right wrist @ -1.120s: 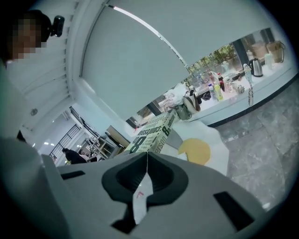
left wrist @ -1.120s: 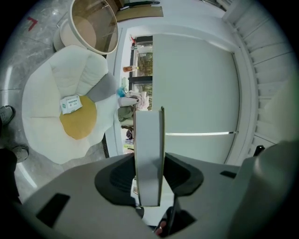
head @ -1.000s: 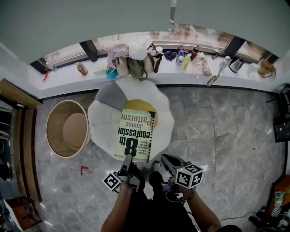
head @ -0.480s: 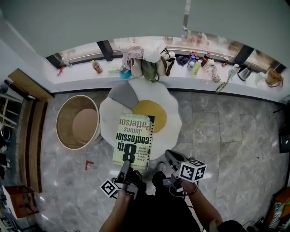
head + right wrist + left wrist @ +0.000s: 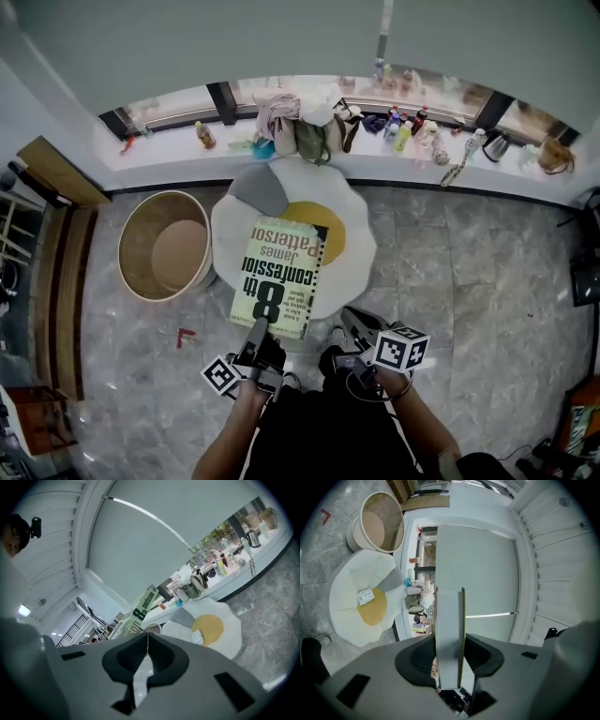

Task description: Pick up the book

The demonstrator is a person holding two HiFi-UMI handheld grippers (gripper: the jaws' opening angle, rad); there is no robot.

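Looking down in head view: book (image 5: 277, 276) is sitting mid-frame, cover up, over the egg-shaped mat (image 5: 354, 251), w/ left gripper (image 5: 257, 330) gripping its near edge at the book's 6 o'clock. Right gripper (image 5: 351, 319) is hanging at the book's 4 o'clock, apart from it. Round bin (image 5: 139, 234) is standing at the mat's 9 o'clock; a cluttered sill (image 5: 525, 173) is running along 12 o'clock. Left gripper view: left gripper (image 5: 451, 653) is clamping the book (image 5: 449, 616) edge-on, pads pressing both faces, jaws partly apart; book is held up off the mat (image 5: 347, 616), which is lying at 9 o'clock w/ the bin (image 5: 377, 522) at 11. Right gripper view: right gripper (image 5: 147, 637) is showing jaws pressed together, nothing btwn them; book (image 5: 138, 612) is tilting up at 11 o'clock of the jaws, mat (image 5: 225, 634) at 3 o'clock.
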